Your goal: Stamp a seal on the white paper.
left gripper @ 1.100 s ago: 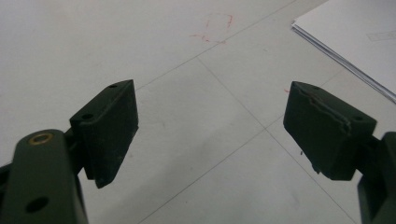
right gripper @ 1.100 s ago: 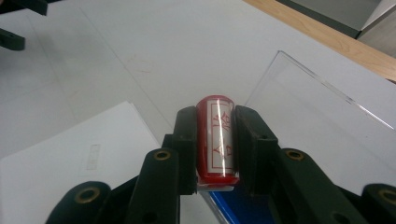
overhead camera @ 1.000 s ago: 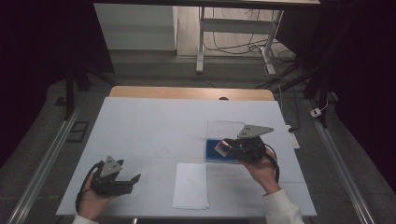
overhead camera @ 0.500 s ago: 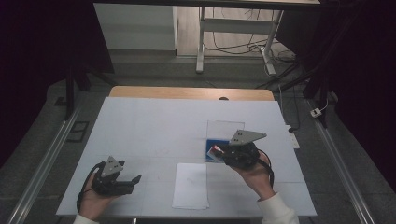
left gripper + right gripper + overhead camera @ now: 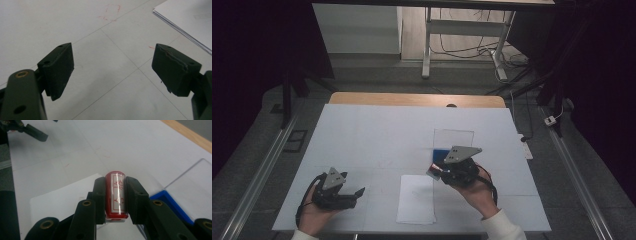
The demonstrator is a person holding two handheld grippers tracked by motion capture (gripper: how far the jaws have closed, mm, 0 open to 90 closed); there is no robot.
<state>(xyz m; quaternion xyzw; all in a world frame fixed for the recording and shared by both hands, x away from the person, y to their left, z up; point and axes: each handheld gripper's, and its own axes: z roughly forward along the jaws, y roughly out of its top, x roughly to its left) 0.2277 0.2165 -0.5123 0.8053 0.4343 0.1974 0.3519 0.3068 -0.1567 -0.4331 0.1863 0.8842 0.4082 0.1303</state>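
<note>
— Two tongs are seen from above: what is carried?
— A red stamp (image 5: 117, 195), pinched by the right tongs (image 5: 443, 172) above the paper (image 5: 416, 199). Left tongs (image 5: 112, 66) are spread, empty.
— Handling?
— Light, stiff, probably slick; best gripped mid-barrel.

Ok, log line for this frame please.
right gripper: shut on red stamp, above paper stack | left gripper: open, empty | blue tray: behind

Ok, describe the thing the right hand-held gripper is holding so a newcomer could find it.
On the white table, look right of the paper sheets, near the blue tray. The right hand-held gripper pinches a small red stamp; its glossy red barrel with red characters sets it apart.
</note>
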